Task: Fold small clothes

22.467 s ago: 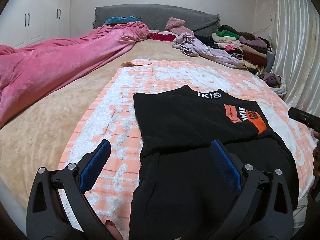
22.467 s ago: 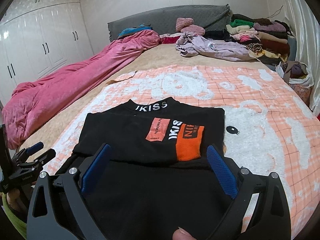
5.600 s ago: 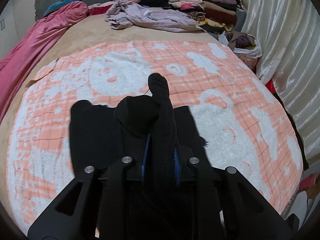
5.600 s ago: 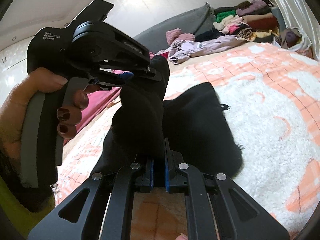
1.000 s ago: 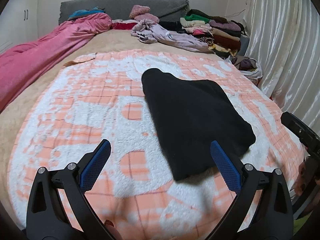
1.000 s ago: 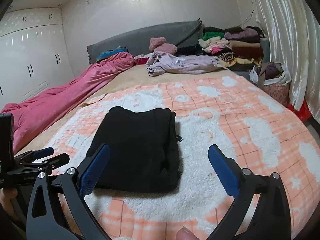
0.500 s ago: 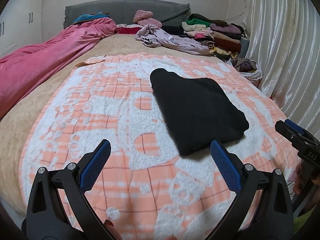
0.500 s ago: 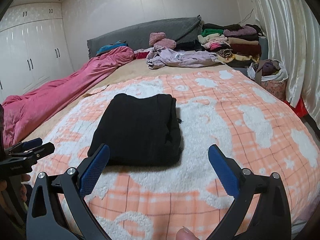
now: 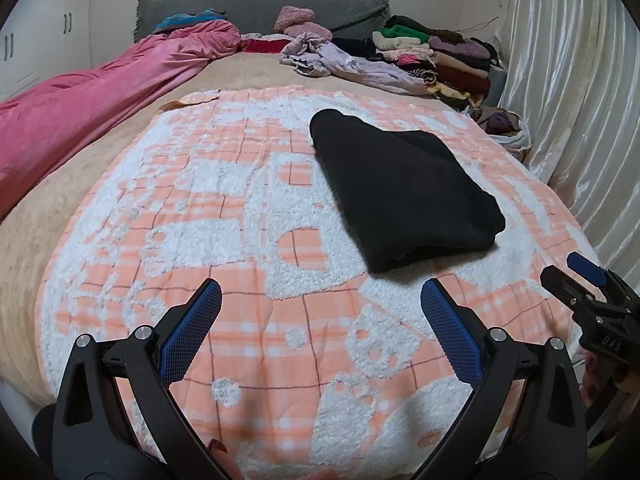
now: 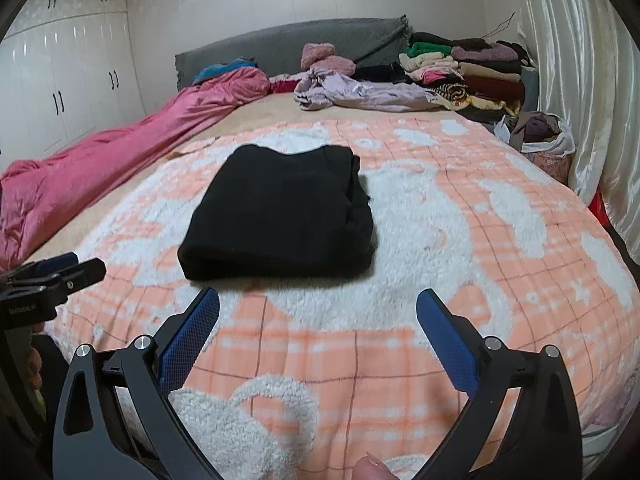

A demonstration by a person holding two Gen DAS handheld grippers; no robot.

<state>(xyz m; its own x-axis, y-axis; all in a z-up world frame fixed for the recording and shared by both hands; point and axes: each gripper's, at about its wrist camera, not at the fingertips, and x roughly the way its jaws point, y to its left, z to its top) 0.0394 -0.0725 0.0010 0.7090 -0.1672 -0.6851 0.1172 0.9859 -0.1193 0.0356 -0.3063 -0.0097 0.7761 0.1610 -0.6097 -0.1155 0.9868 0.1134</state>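
- Black knit garment, folded into a thick, neat rectangle, lies flat on the orange-and-white plaid fleece blanket that covers the near half of the bed.
- Neither pair of tongs touches the garment; both hang over the blanket's near edge, short of the fold.
- Left tongs stand spread wide, blue ribbed pads apart, nothing between them; the garment sits beyond them and toward their right finger.
- Right tongs are likewise spread wide and empty, the garment lying straight ahead past their tips.
- Seen from the left wrist camera, the right tongs' black body pokes in beside the blanket's right edge, gripped by a hand.
- A rumpled pink satin quilt runs along the bed left of the blanket.
- Beyond the blanket, near the grey headboard, a crumpled lilac garment sprawls beside a stack of folded clothes in mixed colours.
- White shiny curtains hang to the blanket's right; white wardrobe doors stand far left.
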